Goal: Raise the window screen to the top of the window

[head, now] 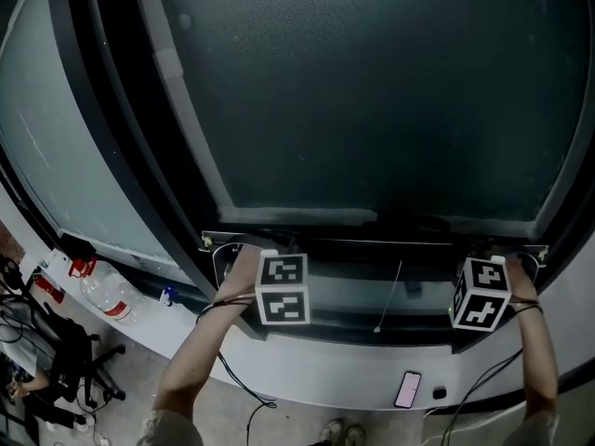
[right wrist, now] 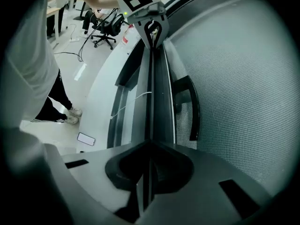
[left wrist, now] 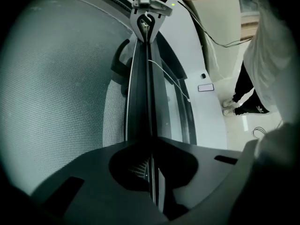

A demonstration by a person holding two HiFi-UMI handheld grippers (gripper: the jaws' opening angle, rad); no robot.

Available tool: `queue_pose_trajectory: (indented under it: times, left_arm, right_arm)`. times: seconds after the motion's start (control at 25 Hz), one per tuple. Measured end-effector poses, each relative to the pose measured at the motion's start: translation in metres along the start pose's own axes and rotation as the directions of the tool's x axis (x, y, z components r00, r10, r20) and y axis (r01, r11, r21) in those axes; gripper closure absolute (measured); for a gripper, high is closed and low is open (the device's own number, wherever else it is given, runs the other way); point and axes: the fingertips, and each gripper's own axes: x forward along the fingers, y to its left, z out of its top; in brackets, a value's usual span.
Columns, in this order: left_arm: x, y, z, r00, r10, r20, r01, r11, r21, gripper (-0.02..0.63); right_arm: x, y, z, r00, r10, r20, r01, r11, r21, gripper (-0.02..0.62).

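Observation:
The window screen's grey mesh (head: 372,91) fills the frame, and its thin bottom rail (head: 372,242) runs level just above the sill. My left gripper (head: 234,255) is shut on the rail's left end and my right gripper (head: 521,256) on its right end. In the left gripper view the left gripper (left wrist: 151,161) pinches the rail's edge (left wrist: 150,93), mesh (left wrist: 61,93) to its left, the right gripper (left wrist: 149,13) at the far end. In the right gripper view the right gripper (right wrist: 149,165) clamps the same rail (right wrist: 152,93), with the left gripper (right wrist: 152,25) opposite.
A black handle (right wrist: 192,107) sits on the screen frame. A pull cord (head: 389,295) hangs below the rail. A phone (head: 407,389) lies on the floor. A water bottle (head: 102,295) and an office chair (head: 56,351) stand at lower left. The dark window frame (head: 130,128) borders the screen.

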Motion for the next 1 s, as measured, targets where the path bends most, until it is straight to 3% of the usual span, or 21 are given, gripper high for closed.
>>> queue_pose_trajectory:
  times: [0.12,0.24,0.36,0.44,0.56,0.72,1.0]
  left_arm:
    - [-0.001,-0.002,-0.002,0.996,-0.088,-0.019,0.088,0.996,-0.017,0.588]
    - [0.001,0.001,-0.003,0.976,-0.194,-0.104,0.189,0.980,-0.055,0.589]
    - [-0.001,-0.008,0.001,0.949,-0.313,-0.045,0.307,0.947,-0.095,0.591]
    - [-0.001,-0.010,0.004,0.955,-0.295,0.033,0.297,0.948,-0.111,0.591]
    - [0.002,-0.006,-0.002,0.983,-0.182,0.009,0.182,0.978,-0.100,0.591]
    - [-0.006,-0.001,-0.004,0.990,-0.141,0.024,0.143,0.986,-0.085,0.591]
    - [-0.058,0.052,0.000,0.998,0.058,0.031,-0.056,0.996,-0.065,0.591]
  right_arm:
    - [-0.003,-0.002,0.006,0.992,0.124,0.001,-0.124,0.991,0.052,0.575]
    - [0.001,-0.002,-0.002,0.960,0.272,-0.063,-0.265,0.959,0.104,0.575]
    - [0.003,0.003,-0.002,0.942,0.335,0.018,-0.333,0.932,0.144,0.578]
    - [0.000,0.002,0.005,0.963,0.264,0.045,-0.268,0.957,0.113,0.577]
    - [-0.003,0.001,0.006,0.988,0.154,0.018,-0.154,0.986,0.064,0.577]
    - [-0.010,-0.003,0.011,0.995,0.097,0.013,-0.097,0.994,0.051,0.577]
    - [-0.058,-0.051,0.012,0.994,-0.113,-0.001,0.113,0.993,0.017,0.577]
